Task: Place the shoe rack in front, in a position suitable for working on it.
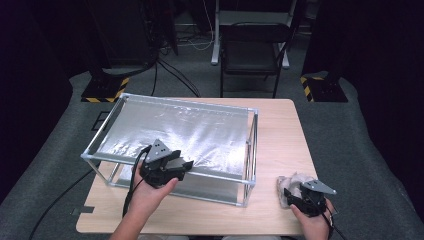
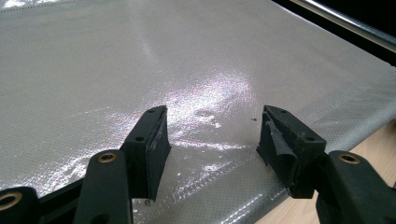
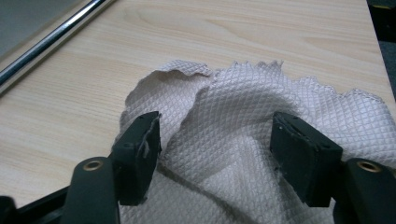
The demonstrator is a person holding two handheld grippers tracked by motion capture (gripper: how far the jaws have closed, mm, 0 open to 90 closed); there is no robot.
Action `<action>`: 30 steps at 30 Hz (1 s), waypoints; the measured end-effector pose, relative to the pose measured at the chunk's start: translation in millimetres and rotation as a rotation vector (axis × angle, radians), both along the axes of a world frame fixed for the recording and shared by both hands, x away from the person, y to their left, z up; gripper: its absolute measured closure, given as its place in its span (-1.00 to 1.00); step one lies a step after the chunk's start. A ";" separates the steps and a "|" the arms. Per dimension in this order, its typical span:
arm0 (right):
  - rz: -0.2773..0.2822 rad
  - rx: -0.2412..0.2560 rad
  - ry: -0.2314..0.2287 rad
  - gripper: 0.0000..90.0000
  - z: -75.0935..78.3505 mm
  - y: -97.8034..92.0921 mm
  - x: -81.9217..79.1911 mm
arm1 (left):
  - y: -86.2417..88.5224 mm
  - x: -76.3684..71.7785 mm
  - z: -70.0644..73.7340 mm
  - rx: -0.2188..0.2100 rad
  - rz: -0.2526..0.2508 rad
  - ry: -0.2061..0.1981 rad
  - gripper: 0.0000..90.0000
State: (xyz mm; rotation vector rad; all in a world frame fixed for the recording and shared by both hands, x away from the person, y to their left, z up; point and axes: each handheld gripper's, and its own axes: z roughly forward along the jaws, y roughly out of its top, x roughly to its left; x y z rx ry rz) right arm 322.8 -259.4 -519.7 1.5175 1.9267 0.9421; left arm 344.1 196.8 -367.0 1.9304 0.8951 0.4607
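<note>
Both forearms reach in; left tongs (image 1: 186,165) and right tongs (image 1: 290,195), each hand-held, jaws spread wide apart.

Room dim, upper frame and sides nearly black in high view. Overhead light: white glare on silver sheet (image 1: 185,132), repeated mid-frame in left gripper view. High view soft, grainy. Wooden table (image 3: 261,32) evenly lit; near jaws slightly blurred.
</note>
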 end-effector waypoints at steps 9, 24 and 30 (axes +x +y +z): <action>0.003 0.022 -0.027 -0.41 7.9 -1.2 4.4 | 0.2 0.8 0.4 0.002 -0.003 0.002 -0.07; -0.003 -0.035 0.021 -0.21 -5.7 -6.4 9.2 | 0.3 1.1 -0.1 -0.004 -0.005 0.000 -0.07; -0.037 -0.024 0.002 0.49 -4.7 -13.4 6.8 | 0.5 1.4 -0.6 -0.005 -0.009 -0.002 -0.07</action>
